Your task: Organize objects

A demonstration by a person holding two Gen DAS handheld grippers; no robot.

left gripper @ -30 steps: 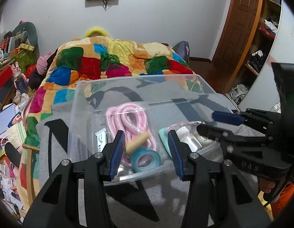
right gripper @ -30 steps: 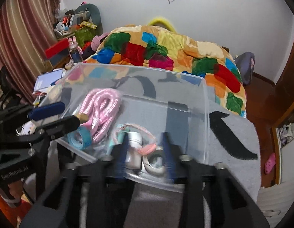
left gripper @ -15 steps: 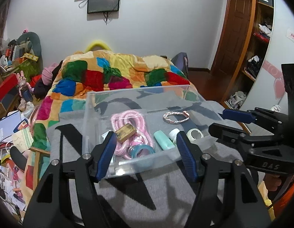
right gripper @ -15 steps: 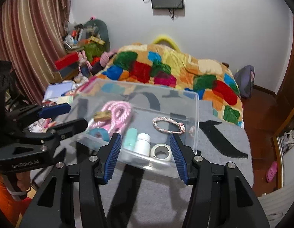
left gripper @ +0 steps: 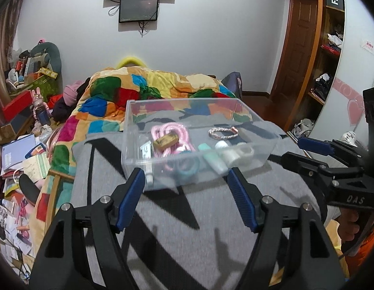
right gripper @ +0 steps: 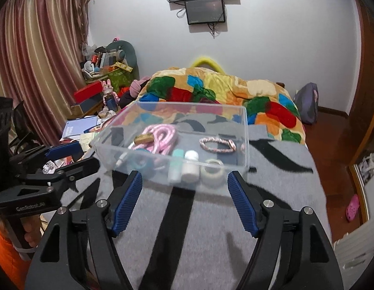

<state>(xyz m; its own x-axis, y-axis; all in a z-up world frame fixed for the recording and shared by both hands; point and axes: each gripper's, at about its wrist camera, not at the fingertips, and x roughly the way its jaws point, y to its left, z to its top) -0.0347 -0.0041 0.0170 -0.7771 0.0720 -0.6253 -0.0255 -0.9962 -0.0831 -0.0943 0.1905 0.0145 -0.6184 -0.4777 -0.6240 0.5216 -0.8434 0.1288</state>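
I hold the left hand-held gripper (left gripper: 185,181) and right hand-held gripper (right gripper: 183,183) wide and empty just near of the filled clear box (right gripper: 244,130) on the bed's grey blanket (right gripper: 211,229), so sorting looks finished; next I'd check for strays.

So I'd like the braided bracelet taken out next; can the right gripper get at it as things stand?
Probably yes. The clear bin has no lid, and the braided bracelet lies alone on its floor, apart from the pink rope. The right gripper, jaws open and empty, would have to clear the near wall first.
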